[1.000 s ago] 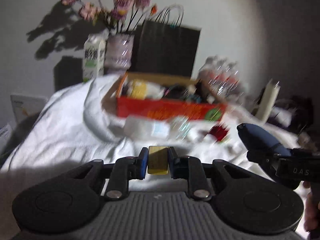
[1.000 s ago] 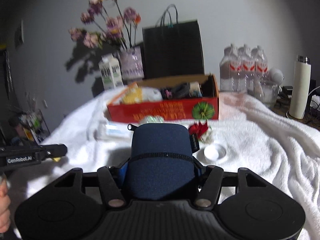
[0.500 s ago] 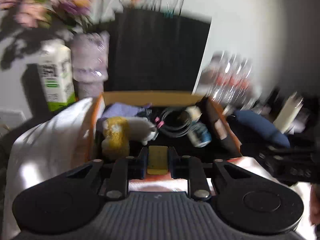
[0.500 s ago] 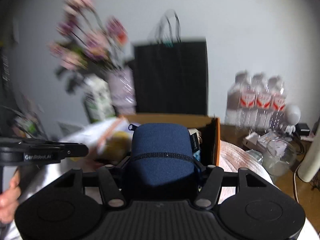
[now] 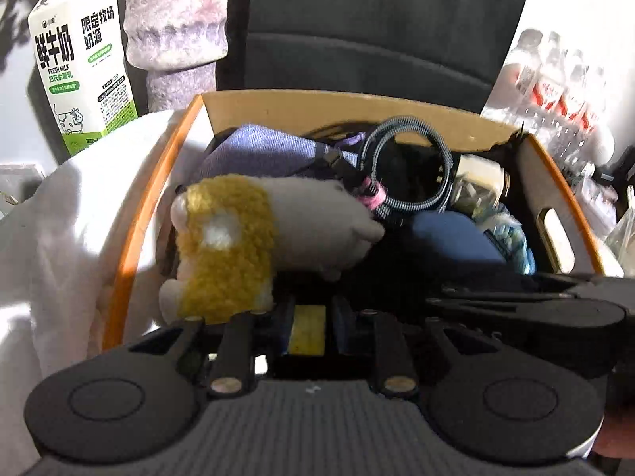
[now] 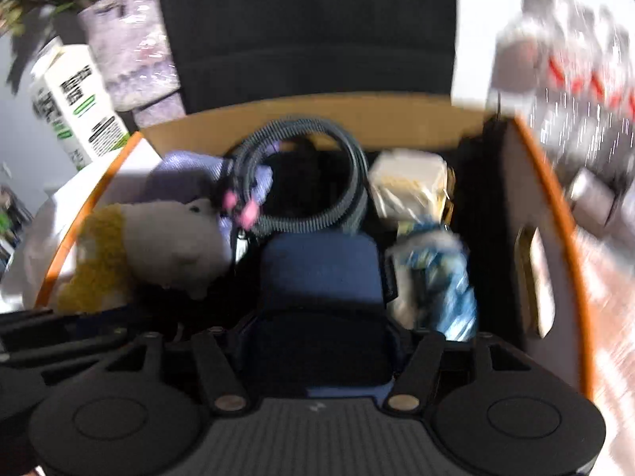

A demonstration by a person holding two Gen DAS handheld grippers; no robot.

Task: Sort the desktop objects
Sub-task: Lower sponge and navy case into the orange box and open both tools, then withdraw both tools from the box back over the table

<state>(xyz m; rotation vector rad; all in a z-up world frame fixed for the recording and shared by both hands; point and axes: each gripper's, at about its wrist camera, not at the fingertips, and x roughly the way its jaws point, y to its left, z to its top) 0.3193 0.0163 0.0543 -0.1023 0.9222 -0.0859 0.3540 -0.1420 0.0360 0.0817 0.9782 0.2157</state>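
The left hand-held gripper (image 5: 307, 327) clamped a small yellow block (image 5: 306, 329) over the near edge of the cardboard box (image 5: 341, 109). The right hand-held gripper (image 6: 317, 341) gripped a dark blue pouch (image 6: 319, 269) inside the box, between the plush toy (image 6: 170, 242) and a blue-white packet (image 6: 440, 281), below the coiled cable (image 6: 301, 178).

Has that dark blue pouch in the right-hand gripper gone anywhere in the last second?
Yes. The dark blue pouch, clamped in the right gripper, went forward from above the white cloth to inside the orange cardboard box, beside the coiled cable.
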